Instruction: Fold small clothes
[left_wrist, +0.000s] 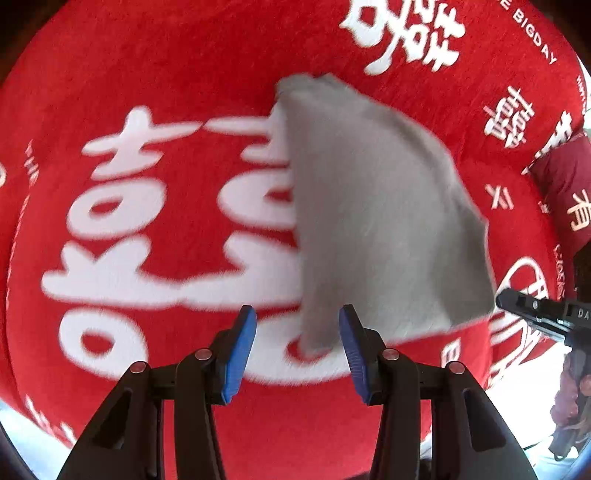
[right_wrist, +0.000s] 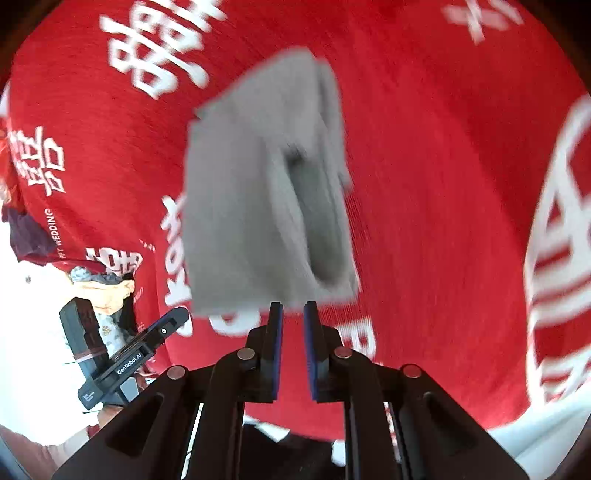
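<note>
Grey cloth (left_wrist: 373, 206), small, folded over on itself, lifted off the red cover (left_wrist: 147, 66) and slanting up toward the right side of the left wrist view; blurred. From the right wrist view a pocket-like opening shows in its near layers. Right tool (right_wrist: 293, 306): blue pads drawn nearly together with only a narrow slit between them, and the lower edge of the grey cloth meets their tips; reads as clamped on that edge. From the left wrist view the right tool's black tip touches the cloth's lower right corner, which agrees. Left tool (left_wrist: 297, 314): pads well apart, nothing pinched; the cloth's lowest corner hangs just beyond the right pad, and contact cannot be told. The left tool is seen from the side low on the left of the right wrist view, off the cloth. Red cover is plush, printed with large white characters, and fills most of both views. Dark red garment (left_wrist: 561, 184) lies at its far right edge. Loose heap of other clothes (right_wrist: 103, 288) lies at the cover's left edge, beside a white surface (right_wrist: 33, 332).
</note>
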